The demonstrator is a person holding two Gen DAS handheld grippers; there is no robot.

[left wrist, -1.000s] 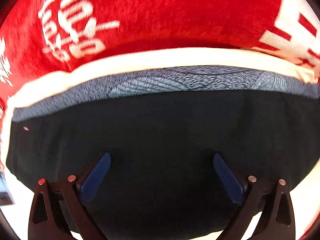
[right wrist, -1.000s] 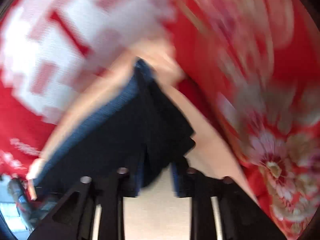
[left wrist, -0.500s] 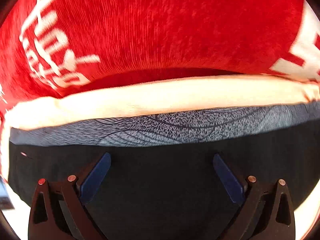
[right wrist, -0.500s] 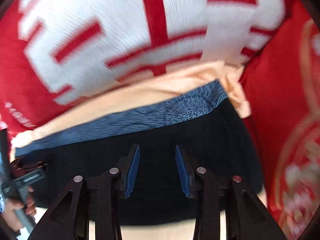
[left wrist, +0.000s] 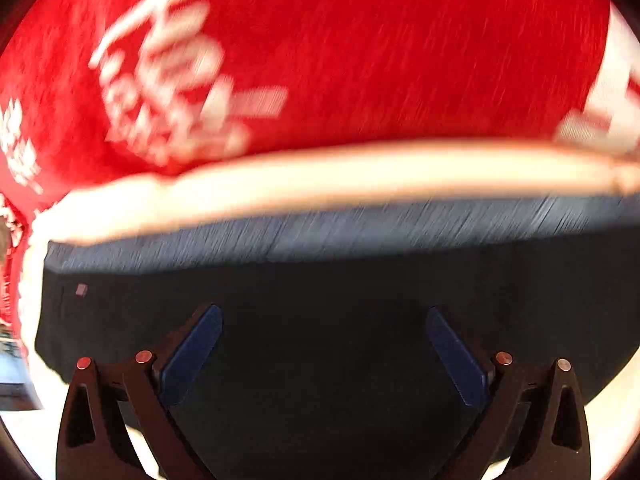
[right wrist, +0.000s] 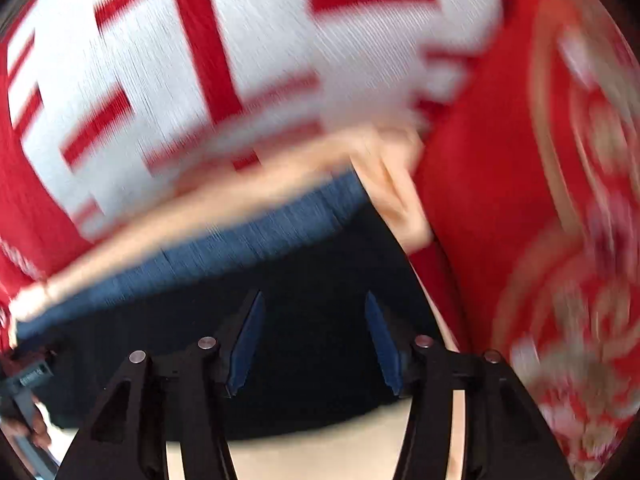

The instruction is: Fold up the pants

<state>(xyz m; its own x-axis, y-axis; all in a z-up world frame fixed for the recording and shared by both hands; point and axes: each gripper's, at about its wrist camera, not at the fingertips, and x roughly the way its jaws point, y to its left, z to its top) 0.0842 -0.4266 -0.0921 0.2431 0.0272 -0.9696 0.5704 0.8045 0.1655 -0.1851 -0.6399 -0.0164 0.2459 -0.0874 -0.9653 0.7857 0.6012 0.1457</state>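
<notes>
Your right claw [right wrist: 312, 340] has just been opening, nothing pinched; your left claw [left wrist: 320, 356] gapes released too. The folded dark pants [left wrist: 320, 280] lie flat beneath both, already let go to rest

A red blanket [left wrist: 360, 60] fills the area beyond the left claw, its plush pile printed with white lettering toward the upper left. Seen from the right claw, the same cloth shows a large white block crossed by red strokes [right wrist: 200, 60] ahead, and a pale floral pattern [right wrist: 580, 240] off to the right. A cream-coloured sheet [left wrist: 340, 176] lies nearer the claws, its far edge against the red. Light is bright and even; both views are motion-blurred.
</notes>
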